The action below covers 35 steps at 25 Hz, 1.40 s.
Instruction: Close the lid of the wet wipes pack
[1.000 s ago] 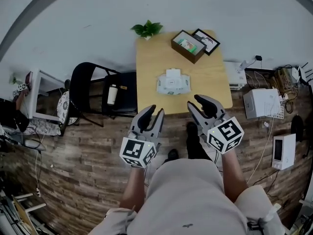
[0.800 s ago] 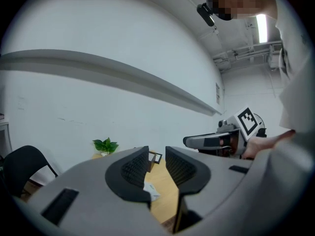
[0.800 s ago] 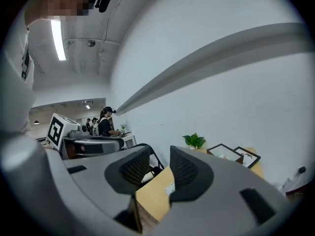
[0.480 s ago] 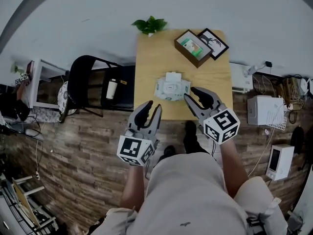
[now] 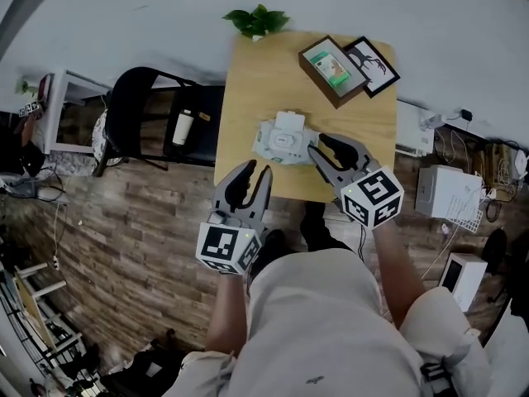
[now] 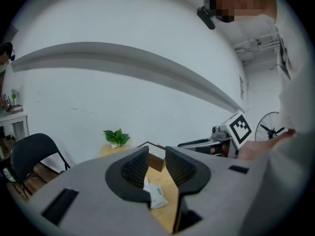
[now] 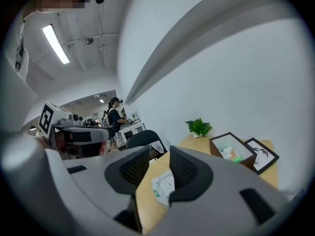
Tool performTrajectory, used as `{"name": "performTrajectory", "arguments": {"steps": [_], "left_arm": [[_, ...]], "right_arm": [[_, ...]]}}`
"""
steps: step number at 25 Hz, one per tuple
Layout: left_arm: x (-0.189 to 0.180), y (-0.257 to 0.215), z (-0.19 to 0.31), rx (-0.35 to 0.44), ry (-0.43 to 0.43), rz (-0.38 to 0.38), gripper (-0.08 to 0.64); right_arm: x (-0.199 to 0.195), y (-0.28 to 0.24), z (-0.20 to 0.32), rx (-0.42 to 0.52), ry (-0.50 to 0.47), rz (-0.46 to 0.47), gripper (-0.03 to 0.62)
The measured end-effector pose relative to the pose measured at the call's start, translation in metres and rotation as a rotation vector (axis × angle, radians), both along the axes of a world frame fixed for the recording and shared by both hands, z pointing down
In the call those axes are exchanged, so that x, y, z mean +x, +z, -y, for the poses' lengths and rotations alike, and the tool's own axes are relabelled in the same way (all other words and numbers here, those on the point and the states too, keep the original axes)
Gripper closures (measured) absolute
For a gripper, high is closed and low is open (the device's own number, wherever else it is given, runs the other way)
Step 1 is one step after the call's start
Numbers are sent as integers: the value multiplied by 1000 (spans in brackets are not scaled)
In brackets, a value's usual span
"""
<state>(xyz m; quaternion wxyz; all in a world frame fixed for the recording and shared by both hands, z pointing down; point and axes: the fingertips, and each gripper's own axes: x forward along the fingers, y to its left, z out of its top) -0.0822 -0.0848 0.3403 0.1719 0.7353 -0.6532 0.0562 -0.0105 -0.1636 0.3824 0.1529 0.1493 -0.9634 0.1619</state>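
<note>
A wood-plank floor runs below a white wall, and a small light wooden table sits in the upper centre of the head view; on it the wet wipes pack lies near the middle, its white lid flipped open toward the far side; beyond it, toward the upper right, stand an open wooden box and a framed picture, with a potted plant at the far edge; a black chair with a bottle on its seat stands left of the table. Your right gripper hovers over the table's near right part, jaws spread with nothing between them, their tips just beside the pack's right end; whether they touch it cannot be told; your left gripper hangs at the table's near edge, lower left of the pack, jaws likewise parted and empty, the pack showing through their gap in the left gripper view.
</note>
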Motion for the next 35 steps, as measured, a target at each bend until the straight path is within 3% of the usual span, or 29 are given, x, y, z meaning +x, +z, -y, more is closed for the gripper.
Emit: {"name": "performTrajectory", "arguments": {"steps": [6,30,35], "left_arm": [[1,20,7,-21,-50,-28,459],[-21,81,40,-90,-55,-47,459],[-24,89,39,-101,-90,-49,459]], "right_arm": [[-6,24,14,-13,-45,-41,479],[-42,129,70,-49,-50,-147,479],[-49,153,73,-51,-66,-164,479]]}}
